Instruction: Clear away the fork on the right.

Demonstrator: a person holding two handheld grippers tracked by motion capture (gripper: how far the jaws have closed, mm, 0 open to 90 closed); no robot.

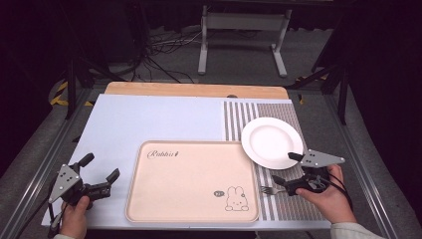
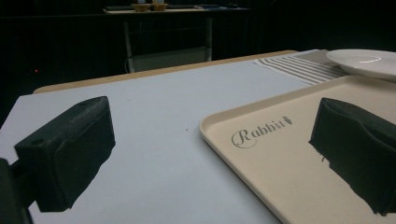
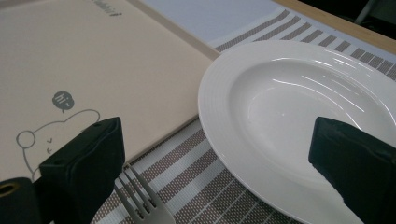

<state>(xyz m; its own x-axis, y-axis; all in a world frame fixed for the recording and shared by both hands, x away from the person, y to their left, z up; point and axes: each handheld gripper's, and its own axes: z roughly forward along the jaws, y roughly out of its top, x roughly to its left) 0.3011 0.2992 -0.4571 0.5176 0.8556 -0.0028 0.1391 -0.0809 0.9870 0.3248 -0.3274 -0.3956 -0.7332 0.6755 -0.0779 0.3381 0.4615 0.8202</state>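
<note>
While the left gripper hovers over the pale blue mat at the table's near left, its jaws stand spread wide with nothing between them, aimed toward the tray's left edge. Just to its right lies the beige tray, printed with "Rabbit" script and a small rabbit drawing, holding nothing on its flat surface. Farther right, on the striped placemat, a white plate sits bare, its rim overlapping the tray's far right corner. Nearer the person, a metal fork lies flat on the placemat, long axis running across the table, tines pointing left toward the tray. At the far right, the right gripper has its jaws parted wide, one by the fork, one over the plate's near rim, gripping neither.
</note>
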